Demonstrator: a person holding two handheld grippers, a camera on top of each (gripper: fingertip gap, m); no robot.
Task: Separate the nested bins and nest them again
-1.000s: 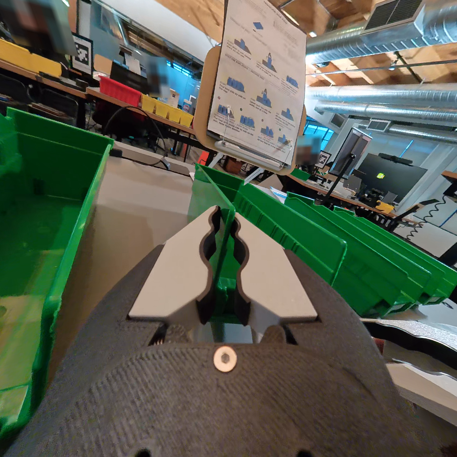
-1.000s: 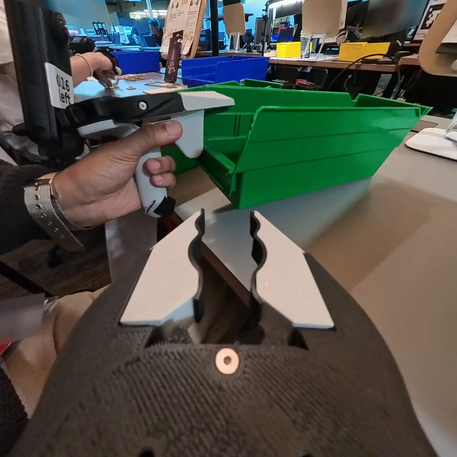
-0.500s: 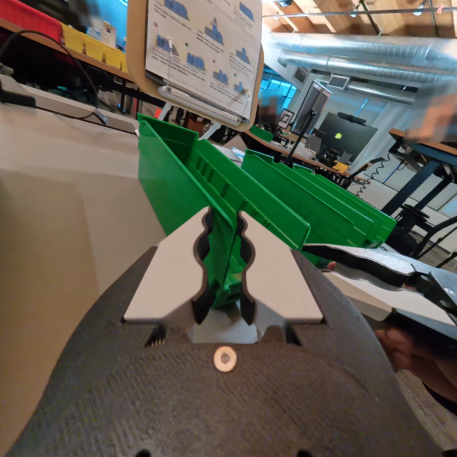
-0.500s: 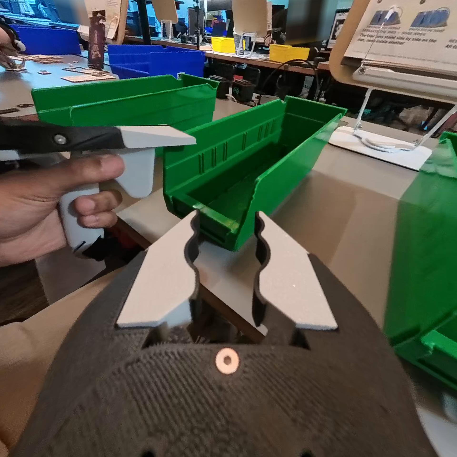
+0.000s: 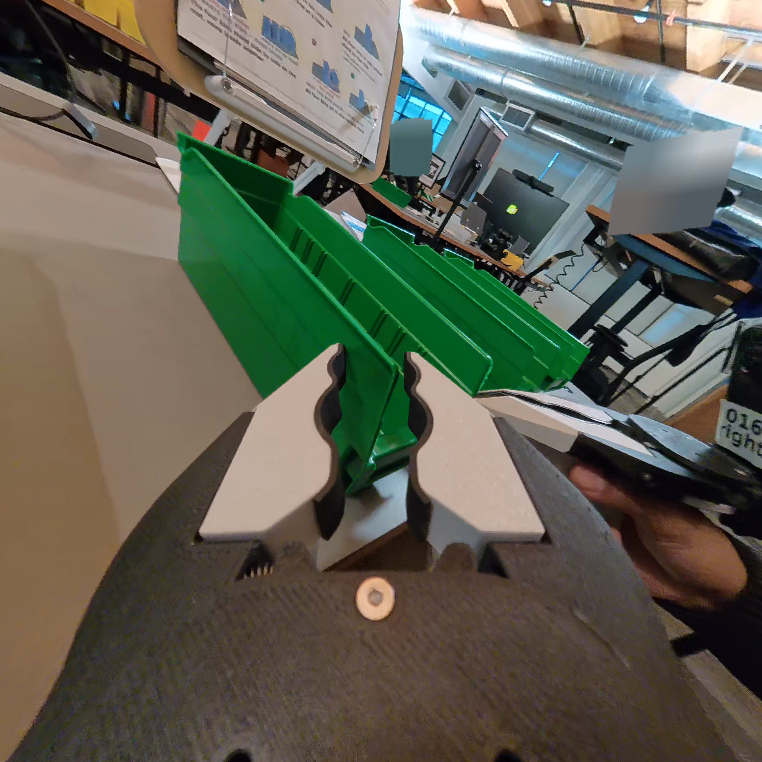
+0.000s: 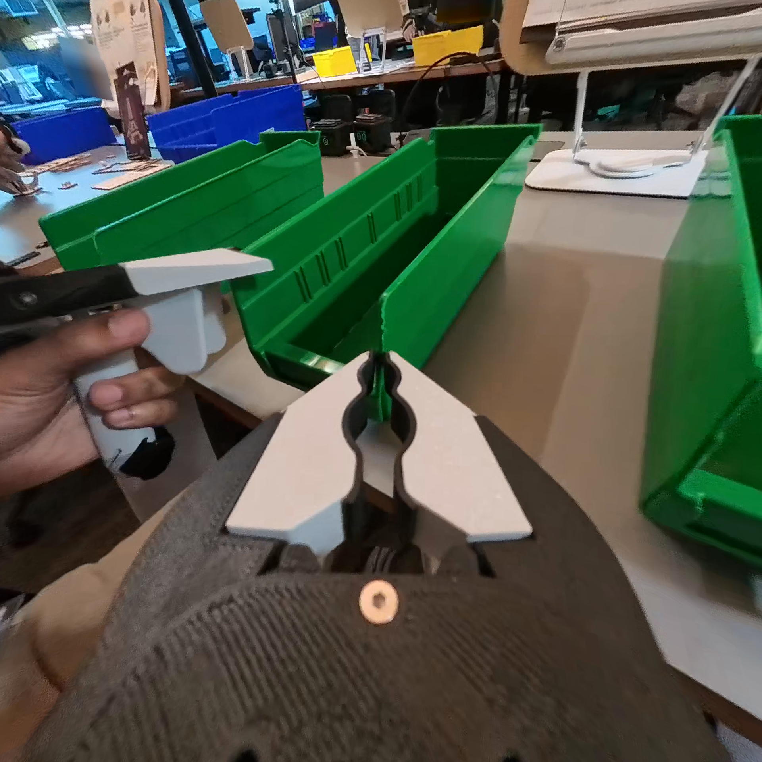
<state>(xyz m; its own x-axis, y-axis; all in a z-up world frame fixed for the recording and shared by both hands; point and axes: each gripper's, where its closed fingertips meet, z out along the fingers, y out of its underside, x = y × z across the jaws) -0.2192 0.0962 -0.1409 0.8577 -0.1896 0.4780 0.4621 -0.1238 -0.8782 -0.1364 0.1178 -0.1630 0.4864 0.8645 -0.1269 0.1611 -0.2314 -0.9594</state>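
Note:
A long green bin lies on the grey table; it also shows in the right wrist view. My left gripper is open, with the near end of the bin's left wall in the gap between its fingers. My right gripper is shut on the near end of the bin's right wall. Each gripper shows in the other's view, the left and the right, each held by a hand. A stack of nested green bins lies beside the bin, to its left in the right wrist view.
Another green bin stands close on the right. A clipboard stand with a printed sheet rises behind the bins on a white base. Blue bins sit on a far table. The table's front edge runs just below the grippers.
My left gripper swung right with the bin, brought it down beside the stack and widened its fingers. My right gripper moved in from open and shut on the bin's right wall.

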